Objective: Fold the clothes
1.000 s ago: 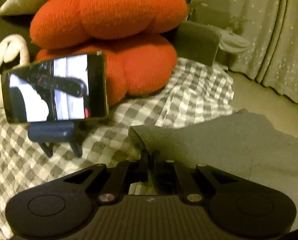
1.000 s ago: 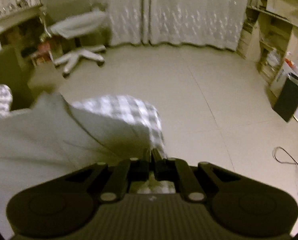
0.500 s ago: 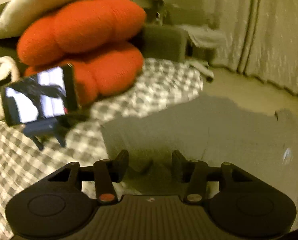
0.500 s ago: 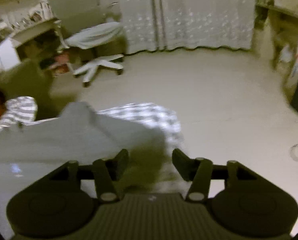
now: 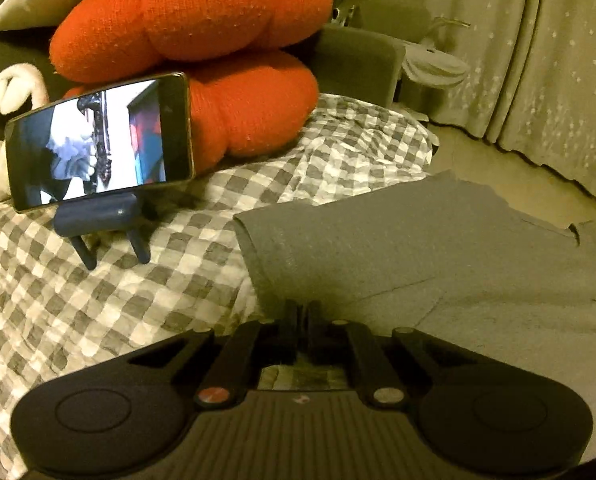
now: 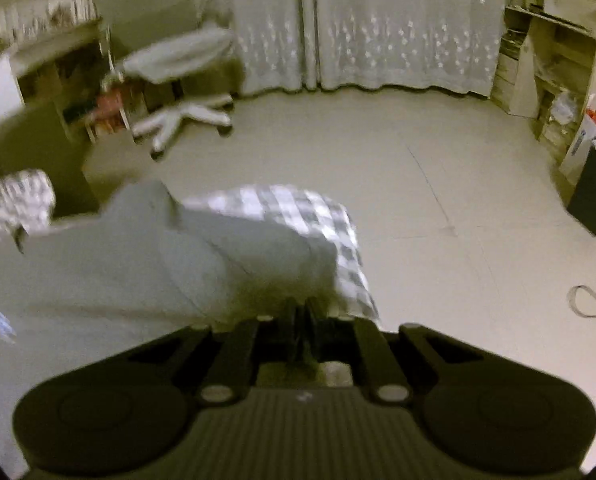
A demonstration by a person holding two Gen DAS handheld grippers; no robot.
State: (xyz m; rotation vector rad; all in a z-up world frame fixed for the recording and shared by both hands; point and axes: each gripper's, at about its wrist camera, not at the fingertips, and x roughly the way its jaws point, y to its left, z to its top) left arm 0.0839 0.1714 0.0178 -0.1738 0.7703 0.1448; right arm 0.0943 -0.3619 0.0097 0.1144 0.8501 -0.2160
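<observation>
Lying spread over the checked bedspread [image 5: 146, 300], the grey garment [image 5: 397, 248] looks soft, light and floppy, likely to sag unless taken at its edge, where the left gripper [image 5: 302, 320] and right gripper [image 6: 301, 320] are each pinched shut on cloth.

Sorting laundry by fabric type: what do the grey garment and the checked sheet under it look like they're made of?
The grey garment looks like soft matte knit, probably cotton jersey: it lies smooth, with a stitched hem. The checked sheet looks like thin woven cotton, perhaps seersucker: its surface is finely puckered and crinkled. Neither fibre is certain from looks alone.
</observation>
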